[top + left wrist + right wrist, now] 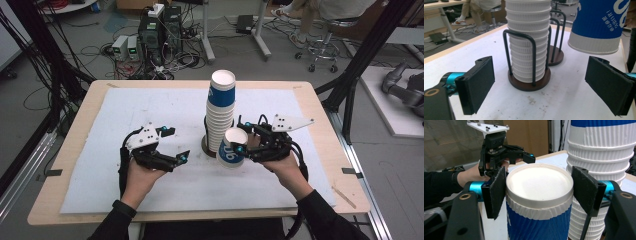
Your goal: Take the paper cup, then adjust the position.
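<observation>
A tall stack of white ribbed paper cups (pixel 220 112), topped by a blue-banded one, stands in a black wire holder with a round brown base (pixel 529 83) at the middle of the table. My right gripper (pixel 239 137) is shut on a single blue and white cup (pixel 231 150) just right of the stack. Its pads press the rim (pixel 539 186) from both sides. In the left gripper view this cup (pixel 599 25) hangs above the mat. My left gripper (pixel 178 144) stands open to the left of the stack, its jaws (pixel 541 92) wide apart and holding nothing.
A second, empty wire holder (pixel 555 56) stands just behind the stack. A white mat (pixel 150 105) covers the wooden table (pixel 75 130). Computers and cables (pixel 150 40) lie on the floor beyond. A person sits on a stool (pixel 325 30) at the back right.
</observation>
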`<act>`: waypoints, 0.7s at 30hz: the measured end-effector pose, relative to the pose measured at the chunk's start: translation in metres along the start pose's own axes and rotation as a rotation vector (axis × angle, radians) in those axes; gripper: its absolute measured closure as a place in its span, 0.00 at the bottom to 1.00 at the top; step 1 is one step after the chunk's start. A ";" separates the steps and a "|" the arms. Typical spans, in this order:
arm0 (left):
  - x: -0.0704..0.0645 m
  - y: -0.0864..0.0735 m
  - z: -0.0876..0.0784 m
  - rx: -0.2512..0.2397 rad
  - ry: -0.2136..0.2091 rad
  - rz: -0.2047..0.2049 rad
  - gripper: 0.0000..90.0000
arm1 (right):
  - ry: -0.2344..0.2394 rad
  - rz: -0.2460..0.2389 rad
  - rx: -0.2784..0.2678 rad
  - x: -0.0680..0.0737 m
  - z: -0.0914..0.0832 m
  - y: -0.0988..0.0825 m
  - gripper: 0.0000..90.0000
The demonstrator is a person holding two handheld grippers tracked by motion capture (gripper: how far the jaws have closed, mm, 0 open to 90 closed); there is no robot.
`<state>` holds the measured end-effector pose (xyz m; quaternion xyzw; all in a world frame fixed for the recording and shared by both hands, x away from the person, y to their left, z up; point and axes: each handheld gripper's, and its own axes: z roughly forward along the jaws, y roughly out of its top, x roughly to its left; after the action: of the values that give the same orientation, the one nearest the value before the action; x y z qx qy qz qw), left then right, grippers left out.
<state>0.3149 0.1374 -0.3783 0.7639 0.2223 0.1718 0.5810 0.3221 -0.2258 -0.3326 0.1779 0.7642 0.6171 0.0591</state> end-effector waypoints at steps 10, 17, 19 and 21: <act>-0.013 0.004 0.012 -0.014 -0.096 0.016 0.10 | 0.010 -0.004 0.000 0.004 0.000 0.000 0.35; -0.030 0.008 0.029 -0.019 -0.216 0.033 0.10 | 0.018 -0.004 0.000 0.005 0.001 0.000 0.35; -0.036 0.009 0.033 -0.029 -0.243 0.037 0.10 | 0.019 -0.008 0.001 0.006 0.001 0.000 0.35; -0.040 0.011 0.036 -0.035 -0.275 0.038 0.10 | 0.020 -0.013 0.002 0.007 0.001 0.000 0.35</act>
<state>0.3011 0.0839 -0.3779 0.7741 0.1228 0.0802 0.6158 0.3157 -0.2229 -0.3323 0.1669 0.7664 0.6178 0.0551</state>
